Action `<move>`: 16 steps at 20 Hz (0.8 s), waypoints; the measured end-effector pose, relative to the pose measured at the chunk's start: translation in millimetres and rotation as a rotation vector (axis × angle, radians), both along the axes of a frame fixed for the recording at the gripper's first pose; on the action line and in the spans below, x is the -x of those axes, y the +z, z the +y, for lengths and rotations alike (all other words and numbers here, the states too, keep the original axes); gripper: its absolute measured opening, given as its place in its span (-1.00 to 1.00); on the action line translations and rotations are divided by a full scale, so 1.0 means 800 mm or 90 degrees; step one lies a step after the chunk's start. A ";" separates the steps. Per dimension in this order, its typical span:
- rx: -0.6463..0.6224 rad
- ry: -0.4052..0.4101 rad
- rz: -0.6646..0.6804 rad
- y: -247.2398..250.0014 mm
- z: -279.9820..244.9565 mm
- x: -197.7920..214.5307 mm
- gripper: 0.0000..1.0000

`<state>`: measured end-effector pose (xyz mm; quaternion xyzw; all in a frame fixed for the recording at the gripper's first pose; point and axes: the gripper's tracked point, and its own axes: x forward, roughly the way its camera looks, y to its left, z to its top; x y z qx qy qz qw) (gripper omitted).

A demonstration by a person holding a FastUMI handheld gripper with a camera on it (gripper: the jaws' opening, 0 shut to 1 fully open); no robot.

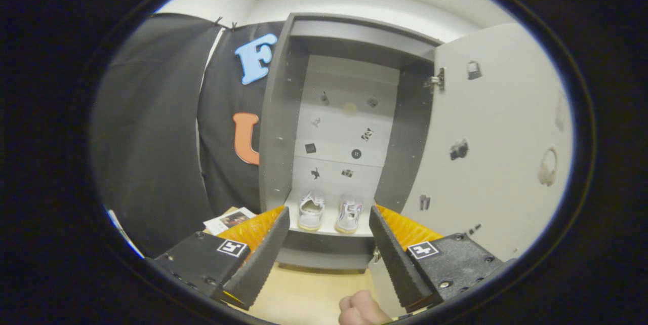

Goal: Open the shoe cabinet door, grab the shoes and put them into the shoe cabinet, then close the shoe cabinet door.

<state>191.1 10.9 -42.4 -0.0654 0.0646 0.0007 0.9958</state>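
Pair of shoes (329,212) side by side on the bottom shelf of the open shoe cabinet (276,127), beyond the claw (329,224).
Heels face out toward the claw, toes at the back panel, long axes running front-to-back. Cabinet door (501,143) swung wide to the right. Claw spread wide, holding nothing, fingers framing the shoes. Light wooden worktop (309,294) below; a hand (362,310) near the claw; papers (230,219) left of the cabinet.
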 end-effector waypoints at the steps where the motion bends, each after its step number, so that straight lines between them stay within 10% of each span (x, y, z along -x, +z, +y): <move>1: -0.007 -0.006 -0.006 0.007 -0.005 0.022 1.00; 16: -0.019 -0.075 -0.066 0.073 -0.194 0.224 1.00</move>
